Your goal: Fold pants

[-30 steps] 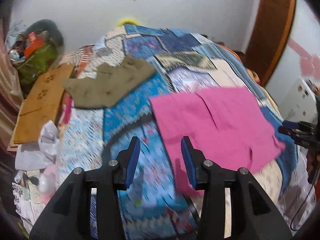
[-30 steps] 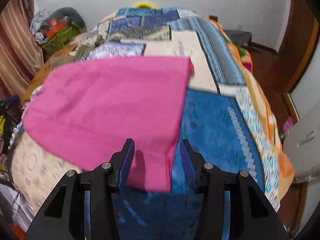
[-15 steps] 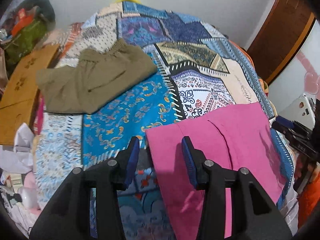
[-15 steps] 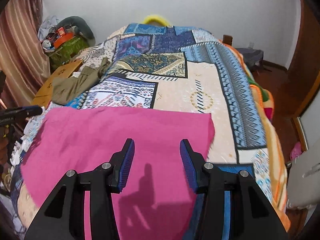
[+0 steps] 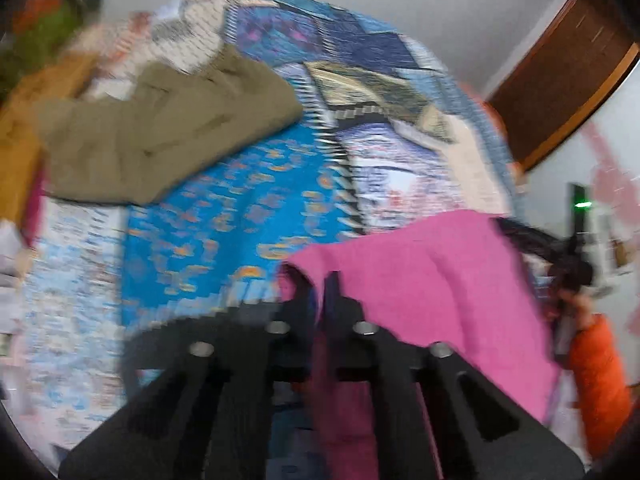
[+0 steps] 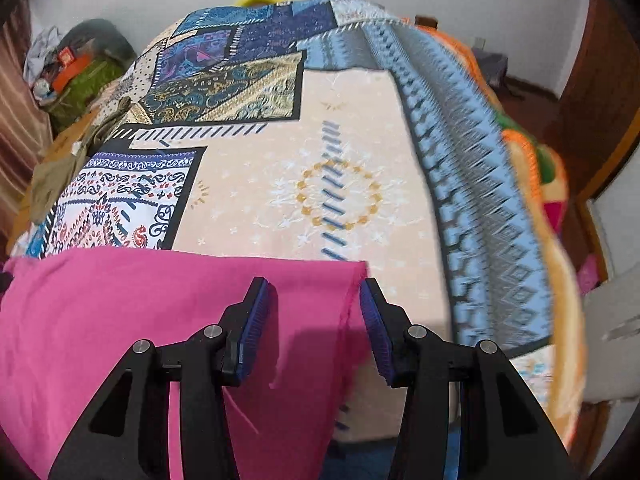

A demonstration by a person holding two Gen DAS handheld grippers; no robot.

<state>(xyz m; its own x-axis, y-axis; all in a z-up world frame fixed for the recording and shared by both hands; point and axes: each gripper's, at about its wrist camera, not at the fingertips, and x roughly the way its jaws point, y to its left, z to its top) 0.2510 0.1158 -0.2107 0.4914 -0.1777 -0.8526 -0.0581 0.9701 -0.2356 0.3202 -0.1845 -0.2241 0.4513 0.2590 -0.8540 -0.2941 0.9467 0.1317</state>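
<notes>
Pink pants (image 5: 432, 280) lie on the patchwork bedspread (image 5: 224, 216), near its front edge. In the blurred left wrist view my left gripper (image 5: 316, 280) is shut on the left corner of the pink pants. In the right wrist view the pink pants (image 6: 120, 312) fill the lower left; my right gripper (image 6: 314, 292) is open, its jaws on either side of the pants' right corner, not closed on it. The other gripper and an orange sleeve (image 5: 596, 380) show at the right of the left wrist view.
Olive-green pants (image 5: 160, 136) lie folded at the bed's far left. A brown board (image 5: 16, 136) and clutter stand left of the bed. A wooden door (image 5: 560, 80) is at the right. The bedspread (image 6: 312, 184) stretches away beyond the pink pants.
Both grippers moved forward and down to the pants' far corners. The left gripper went from open to shut on the left corner. The right gripper stayed open.
</notes>
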